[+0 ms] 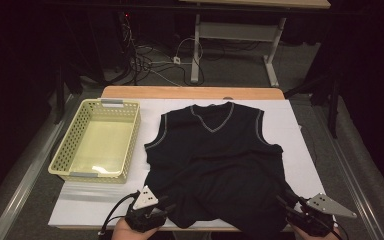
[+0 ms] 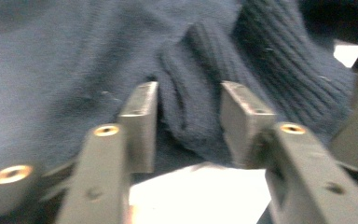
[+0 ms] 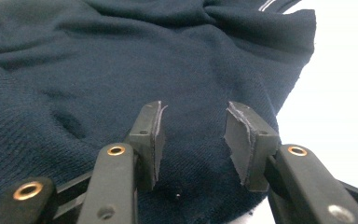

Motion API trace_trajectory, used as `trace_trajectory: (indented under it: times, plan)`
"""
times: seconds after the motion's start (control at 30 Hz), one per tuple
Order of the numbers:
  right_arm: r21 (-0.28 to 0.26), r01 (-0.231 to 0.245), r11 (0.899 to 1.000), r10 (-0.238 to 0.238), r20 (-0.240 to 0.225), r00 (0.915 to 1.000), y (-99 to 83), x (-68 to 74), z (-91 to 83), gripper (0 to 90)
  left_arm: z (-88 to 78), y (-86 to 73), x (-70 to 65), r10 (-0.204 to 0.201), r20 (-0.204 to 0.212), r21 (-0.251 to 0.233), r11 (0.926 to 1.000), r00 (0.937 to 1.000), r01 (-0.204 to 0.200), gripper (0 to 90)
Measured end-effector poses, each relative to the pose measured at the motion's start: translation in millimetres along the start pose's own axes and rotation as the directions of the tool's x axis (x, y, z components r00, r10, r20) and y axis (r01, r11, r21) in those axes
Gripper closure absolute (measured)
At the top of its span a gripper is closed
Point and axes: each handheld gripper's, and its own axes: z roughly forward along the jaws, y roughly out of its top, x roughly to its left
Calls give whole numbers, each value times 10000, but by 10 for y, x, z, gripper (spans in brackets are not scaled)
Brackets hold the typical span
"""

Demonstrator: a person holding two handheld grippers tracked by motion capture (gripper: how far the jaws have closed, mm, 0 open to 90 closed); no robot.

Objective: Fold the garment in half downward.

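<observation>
Black claw (image 3: 193, 140) arms with brass-ringed screw holes, grey triangular top plates, black cables.

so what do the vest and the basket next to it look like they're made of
The vest looks like a soft knitted yarn, wool or a blend, matte dark navy: fine ribbing shows at its hem in the left gripper view, and pale trim edges the V-neck and armholes. The basket looks like moulded plastic, pale yellow-green and slightly glossy: its walls are pierced with regular holes and its floor catches a reflection.
</observation>
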Motion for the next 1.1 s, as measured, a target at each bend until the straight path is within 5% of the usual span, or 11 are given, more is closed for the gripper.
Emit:
trace_trajectory:
  times: [0.23, 0.47, 0.77, 1.1]
  plan:
    - [-64, -35, 10000, 35, -70, 10000, 25, 1, -2, 584, -39, -33, 25, 163, 160, -244, 9996, 9997, -159, 787]
    - [-209, -37, 9998, 33, -211, 9998, 84, 9, 46, 584, -183, -94, 49, 252, -386, -550, 9981, 9989, -273, 796]
    - [-205, 105, 9997, -116, -558, 9984, 182, 40, 211, 586, -429, -205, 108, -167, -837, -1138, 9935, 9964, 71, 795]
    - [-387, 245, 9990, -279, -903, 9955, 339, 160, 359, 586, -760, -484, 17, 265, -1071, -660, 9972, 9939, -337, 795]
